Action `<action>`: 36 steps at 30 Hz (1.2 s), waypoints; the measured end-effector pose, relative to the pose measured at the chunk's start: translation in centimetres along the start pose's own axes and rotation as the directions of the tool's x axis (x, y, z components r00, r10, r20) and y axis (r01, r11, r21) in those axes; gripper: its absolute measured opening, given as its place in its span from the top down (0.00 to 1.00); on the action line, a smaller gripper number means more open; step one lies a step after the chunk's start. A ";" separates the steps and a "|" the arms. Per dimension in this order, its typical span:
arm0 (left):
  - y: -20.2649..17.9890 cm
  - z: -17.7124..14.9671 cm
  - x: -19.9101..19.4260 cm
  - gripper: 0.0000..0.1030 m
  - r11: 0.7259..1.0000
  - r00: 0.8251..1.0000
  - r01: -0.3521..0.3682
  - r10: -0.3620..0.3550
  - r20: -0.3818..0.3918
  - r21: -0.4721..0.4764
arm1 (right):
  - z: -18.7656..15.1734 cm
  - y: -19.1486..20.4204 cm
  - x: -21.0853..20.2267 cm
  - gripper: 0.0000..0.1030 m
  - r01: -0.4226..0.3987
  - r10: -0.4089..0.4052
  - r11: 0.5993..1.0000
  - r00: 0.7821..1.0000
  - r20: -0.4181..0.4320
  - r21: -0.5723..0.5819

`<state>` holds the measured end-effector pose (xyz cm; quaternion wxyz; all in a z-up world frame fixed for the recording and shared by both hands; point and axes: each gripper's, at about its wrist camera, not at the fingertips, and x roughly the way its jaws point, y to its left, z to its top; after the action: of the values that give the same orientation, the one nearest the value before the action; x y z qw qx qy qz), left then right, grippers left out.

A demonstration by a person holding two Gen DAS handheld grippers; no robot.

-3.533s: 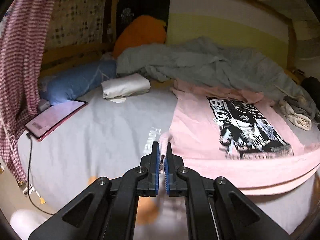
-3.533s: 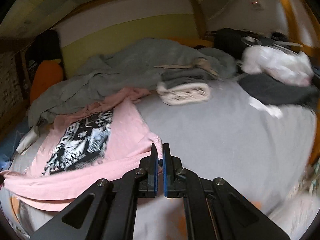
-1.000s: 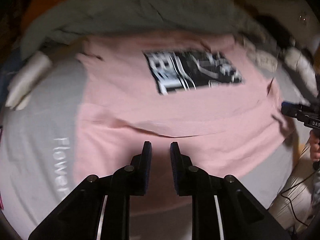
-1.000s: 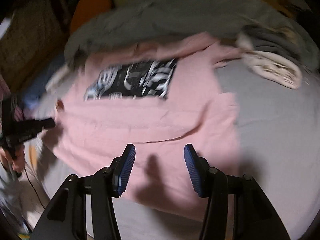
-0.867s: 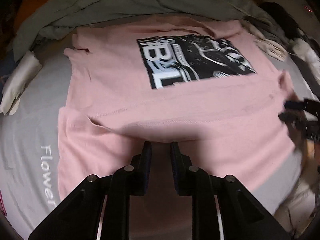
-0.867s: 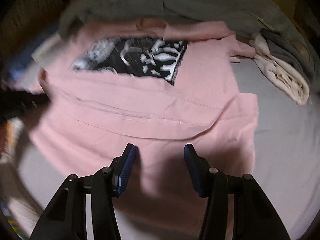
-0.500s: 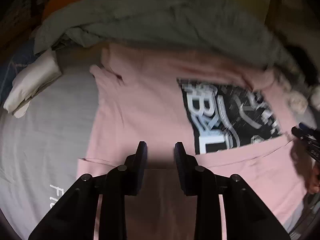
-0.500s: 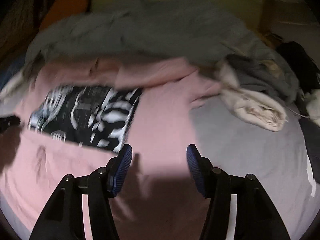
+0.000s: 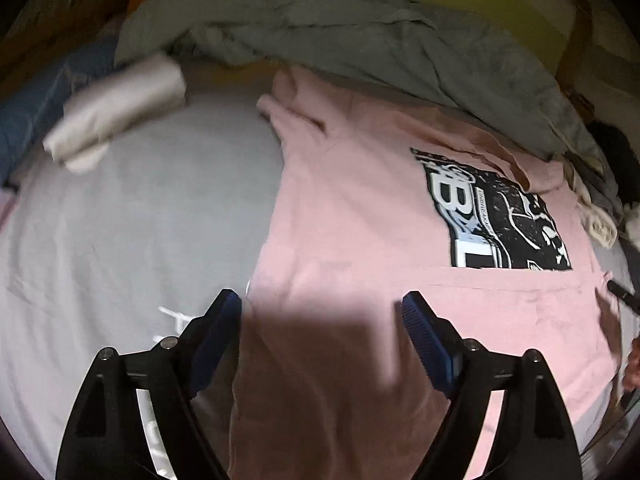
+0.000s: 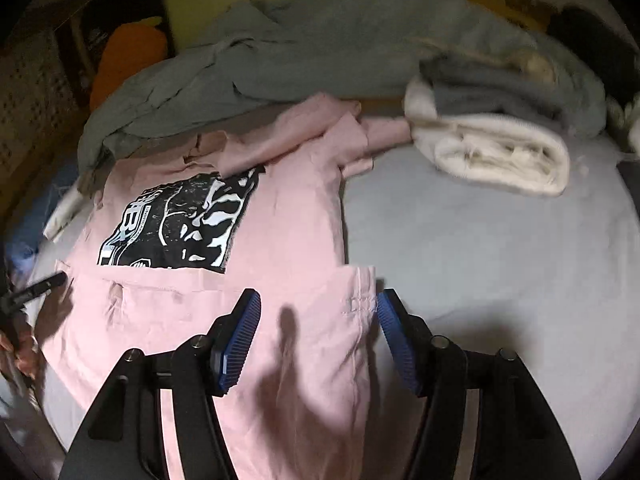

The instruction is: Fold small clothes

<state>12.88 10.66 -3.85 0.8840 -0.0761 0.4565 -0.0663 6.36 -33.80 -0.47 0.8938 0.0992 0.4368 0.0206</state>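
Note:
A pink T-shirt point(image 9: 360, 220) with a black-and-white print lies flat on the grey bedsheet point(image 9: 140, 220). Its lower part is folded up to just below the print. My left gripper point(image 9: 322, 320) hovers over the shirt's left edge; its jaws are opening and no cloth is pinched between them. My right gripper point(image 10: 318, 312) stands open above the folded right corner of the T-shirt point(image 10: 288, 220), gripping nothing. Each gripper's dark tip shows at the edge of the other's view, the right gripper point(image 9: 620, 292) and the left gripper point(image 10: 40, 284), with a hand behind it.
A crumpled grey blanket point(image 9: 360, 40) lies along the shirt's far side. A rolled cream cloth point(image 9: 120, 108) and a blue pillow point(image 9: 36, 100) sit far left. Folded cream and grey clothes point(image 10: 500, 156) lie far right, an orange cushion point(image 10: 128, 60) at the back.
Both grippers let go of the shirt's hem, which now lies folded over the shirt. The left jaws have spread wide. The left gripper moved toward the shirt's left edge, the right toward its right edge.

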 end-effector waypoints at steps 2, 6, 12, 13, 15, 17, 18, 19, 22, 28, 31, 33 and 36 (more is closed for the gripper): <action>0.3 -0.2 -0.1 0.48 1.000 0.999 0.008 -0.008 0.032 -0.001 | -0.1 -0.2 0.4 0.81 0.037 -0.037 0.999 0.999 0.008 0.006; 0.7 -0.4 -0.4 0.92 0.999 0.998 -0.049 0.048 0.051 0.009 | -0.1 -0.4 0.4 0.95 0.058 -0.058 0.998 0.997 0.048 0.007; 0.3 -0.8 -0.4 0.92 0.992 0.991 -0.114 0.110 0.071 0.047 | -0.2 -0.6 1.4 0.83 0.165 -0.165 0.986 0.985 0.044 0.009; 0.3 -0.8 -0.2 0.90 0.991 0.990 -0.126 0.121 0.076 0.052 | -0.2 -0.6 1.3 0.74 0.186 -0.186 0.983 0.981 0.047 0.009; 0.5 -1.0 -0.2 0.73 0.986 0.983 -0.164 0.161 0.088 0.040 | -0.4 -0.7 0.3 0.46 0.237 -0.238 0.971 0.968 0.076 0.021; 0.7 -1.2 -0.7 0.64 0.985 0.980 -0.172 0.168 0.110 0.022 | -0.8 -1.0 -1.0 0.43 0.244 -0.249 0.968 0.962 0.110 0.053; 0.7 -1.3 -1.3 0.64 0.988 0.981 -0.153 0.149 0.122 0.022 | -1.1 -1.2 -2.1 0.43 0.228 -0.237 0.970 0.963 0.127 0.081; 0.7 -1.6 -2.2 0.63 0.991 0.981 -0.136 0.132 0.138 0.016 | -1.7 -1.2 -3.1 0.42 0.205 -0.218 0.974 0.966 0.142 0.102; 0.4 -3.2 -5.5 0.53 0.998 0.976 -0.063 0.060 0.208 0.006 | -4.0 -0.8 -5.7 0.39 0.144 -0.170 0.979 0.966 0.194 0.143; -2.3 -8.6 -10.3 0.46 0.997 0.946 -0.011 -0.014 0.325 0.075 | -9.2 2.9 -9.9 0.35 0.151 -0.168 0.985 0.935 0.311 0.079; -3.5 -11.2 -10.9 0.45 0.997 0.938 -0.024 -0.005 0.346 0.080 | -12.0 3.6 -10.7 0.33 0.115 -0.151 0.985 0.934 0.323 0.129; -4.1 -12.4 -10.8 0.43 0.996 0.939 -0.024 -0.006 0.344 0.082 | -13.6 3.6 -10.2 0.33 0.092 -0.139 0.981 0.948 0.287 0.173; -4.7 -13.2 -9.8 0.43 0.995 0.949 -0.056 0.026 0.313 0.087 | -14.9 3.6 -9.6 0.33 0.100 -0.148 0.975 0.959 0.241 0.200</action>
<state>-3.76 6.88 -2.69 0.9487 -0.0340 0.3091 -0.0569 -11.11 -29.11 -1.28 0.9288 0.1564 0.3238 -0.0893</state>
